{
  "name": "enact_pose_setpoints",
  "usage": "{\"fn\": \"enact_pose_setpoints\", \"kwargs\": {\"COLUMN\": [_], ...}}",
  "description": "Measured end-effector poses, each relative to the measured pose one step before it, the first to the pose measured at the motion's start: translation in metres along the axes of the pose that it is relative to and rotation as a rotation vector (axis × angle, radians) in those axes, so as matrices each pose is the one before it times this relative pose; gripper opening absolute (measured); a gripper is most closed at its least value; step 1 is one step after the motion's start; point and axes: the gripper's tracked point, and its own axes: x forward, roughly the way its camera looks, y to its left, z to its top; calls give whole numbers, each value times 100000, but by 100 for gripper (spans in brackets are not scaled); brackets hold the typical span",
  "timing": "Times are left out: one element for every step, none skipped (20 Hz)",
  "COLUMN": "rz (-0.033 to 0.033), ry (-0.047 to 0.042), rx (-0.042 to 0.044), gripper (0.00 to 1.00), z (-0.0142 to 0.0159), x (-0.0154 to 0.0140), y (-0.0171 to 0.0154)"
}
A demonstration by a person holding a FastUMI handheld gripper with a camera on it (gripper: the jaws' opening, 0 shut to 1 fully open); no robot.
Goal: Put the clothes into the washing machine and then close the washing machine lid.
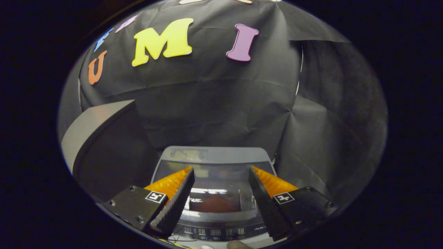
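my gripper [221, 173] hangs over the washing machine [214, 155], its fingers spread wide and pinching nothing. the machine sits below and just beyond them, a grey top-loader with its lid [216, 188] lying flat and closed. the lid has a see-through window, and between my two fingers i can make out something reddish-brown [216, 204] behind it, which may be the clothes down in the drum, though the glare keeps me from being sure. the control panel [216, 232] runs along the machine's near edge, right under my fingers. to the left of the machine, a grey slanted panel [91, 128] stands against the black cloth wall [214, 100] on the far side.
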Motion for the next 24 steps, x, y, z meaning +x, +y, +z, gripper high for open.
{"fn": "enact_pose_setpoints", "kwargs": {"rz": [47,-32,-108,167,-86,-170,-121,-131,-101,-199,-117,-151,-161,-366,-264,-344,-148,-214,-137,-992,-1546,-452,-282,-27], "ry": [1341,564,524,68,69,-235,-352,-602,-807,-738,-761,-833,-990,-759,-1113,-1264,-1148,-1082,-1616,-1403,-1658,-2427,-1622,-2226], "rx": [-623,-93,258,566,327,41,42,129,189,330,488,371,314,148,206,293,522,606,648,349,558,954,818,867], "gripper": [98,98,98,98,98,98,98,98,98,98,98,98,98,98,98,98,98,98,98,98,98,98,98,98], "z": [-757,-411,-230,-97,-55,-19,104,177,214,140,57,72,77,74,14,13,-151,-119,-94,-203,-105,-86,-249,-322], "x": [26,-104,37,-137,-228,-214,-368,-439,-407,-535,-529,-662,-655,-701,-676,-904,-956,-1151,-1136,-1326,-1031,-1722,-2062,-1905], "y": [69,63,-33,-26,-117,-151,-83,-58,-73,-100,-135,-77,-102,-45,-62,-91,-121,57,-45,-156,-55,31,73,57]}}
